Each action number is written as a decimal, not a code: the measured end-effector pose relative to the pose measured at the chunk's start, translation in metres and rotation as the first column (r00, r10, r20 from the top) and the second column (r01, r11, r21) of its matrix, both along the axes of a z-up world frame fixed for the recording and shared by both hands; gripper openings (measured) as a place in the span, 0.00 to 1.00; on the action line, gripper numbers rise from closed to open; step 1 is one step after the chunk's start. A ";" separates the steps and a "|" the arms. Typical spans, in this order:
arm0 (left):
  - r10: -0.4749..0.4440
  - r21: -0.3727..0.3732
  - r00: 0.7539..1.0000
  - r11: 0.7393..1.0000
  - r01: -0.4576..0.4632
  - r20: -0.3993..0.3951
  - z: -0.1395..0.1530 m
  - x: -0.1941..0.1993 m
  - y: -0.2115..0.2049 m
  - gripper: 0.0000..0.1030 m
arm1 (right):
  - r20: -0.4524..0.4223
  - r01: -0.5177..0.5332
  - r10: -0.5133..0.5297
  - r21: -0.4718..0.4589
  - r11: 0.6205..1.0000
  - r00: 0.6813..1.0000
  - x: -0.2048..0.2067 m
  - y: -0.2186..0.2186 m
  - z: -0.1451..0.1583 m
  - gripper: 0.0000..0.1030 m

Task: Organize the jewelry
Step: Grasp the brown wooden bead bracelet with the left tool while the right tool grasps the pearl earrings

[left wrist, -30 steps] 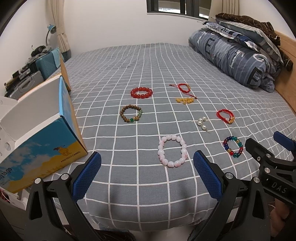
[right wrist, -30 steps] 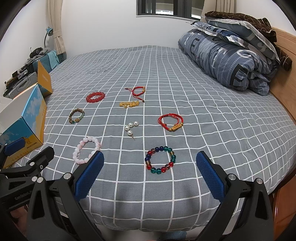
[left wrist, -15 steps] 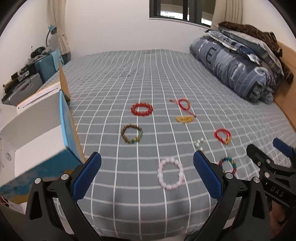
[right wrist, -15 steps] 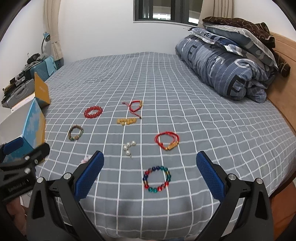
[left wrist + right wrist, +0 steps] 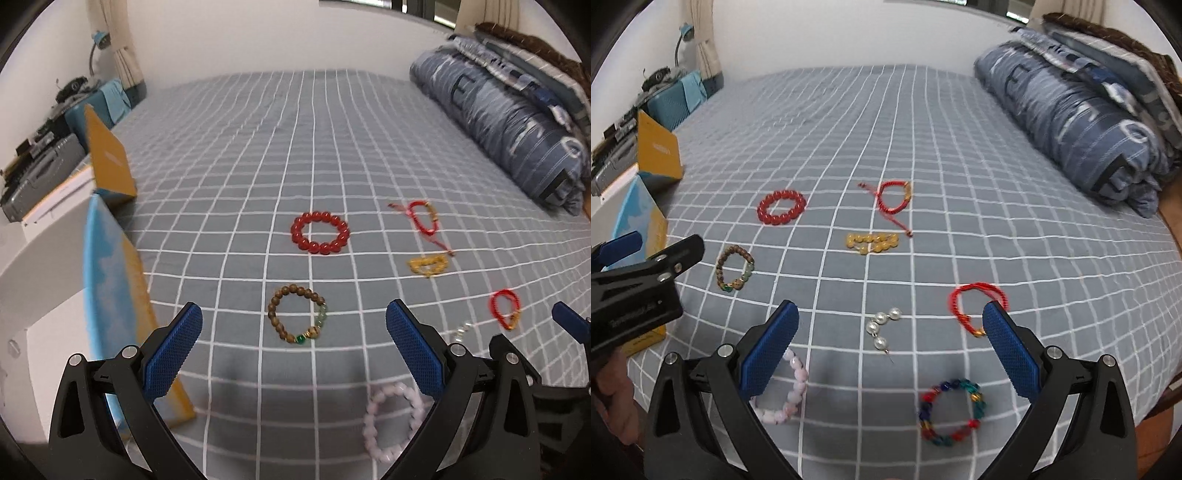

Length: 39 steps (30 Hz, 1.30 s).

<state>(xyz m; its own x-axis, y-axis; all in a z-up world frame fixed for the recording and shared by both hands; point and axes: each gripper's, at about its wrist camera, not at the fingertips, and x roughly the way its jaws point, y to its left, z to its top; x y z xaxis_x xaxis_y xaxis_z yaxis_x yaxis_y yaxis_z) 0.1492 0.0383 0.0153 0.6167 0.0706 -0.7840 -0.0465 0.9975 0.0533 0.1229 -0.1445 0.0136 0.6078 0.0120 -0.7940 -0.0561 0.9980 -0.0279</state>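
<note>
Several bracelets lie spread on a grey checked bedsheet (image 5: pixel 258 155). My left gripper (image 5: pixel 293 349) is open, low over the sheet, with the brown wooden bracelet (image 5: pixel 297 319) just ahead between its fingers and the pink bead bracelet (image 5: pixel 393 421) under its right finger. Farther off lie a red bead bracelet (image 5: pixel 319 232), a red cord bracelet (image 5: pixel 421 218) and a yellow bead piece (image 5: pixel 428 265). My right gripper (image 5: pixel 890 345) is open and empty over the pearl string (image 5: pixel 881 328); a multicolour bracelet (image 5: pixel 951 411) and a second red cord bracelet (image 5: pixel 975 304) lie close by.
An open blue and yellow cardboard box (image 5: pixel 107 280) stands at the sheet's left edge, its flap (image 5: pixel 107 158) raised. A rolled blue quilt and pillows (image 5: pixel 1082 110) fill the far right. Cases and clutter (image 5: pixel 40 162) sit beyond the bed on the left.
Both grippers have moved forward and lower over the bed, so the bracelets look bigger and nearer. The pink bracelet now lies under the left gripper's right finger. Both jaws stay open.
</note>
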 end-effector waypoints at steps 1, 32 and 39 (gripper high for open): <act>0.002 0.004 1.000 1.000 -0.002 -0.014 -0.008 0.009 0.002 0.95 | -0.009 0.000 0.000 -0.001 1.000 1.000 0.003 0.001 -0.004 0.93; -0.028 -0.050 0.983 0.999 0.019 -0.179 -0.091 0.054 0.007 0.54 | -0.219 -0.018 0.034 0.075 0.997 0.975 0.044 0.005 -0.082 0.46; -0.074 -0.066 0.978 0.996 0.062 -0.194 -0.089 0.049 0.000 0.15 | -0.225 -0.015 0.026 0.051 0.999 0.974 0.045 0.008 -0.083 0.24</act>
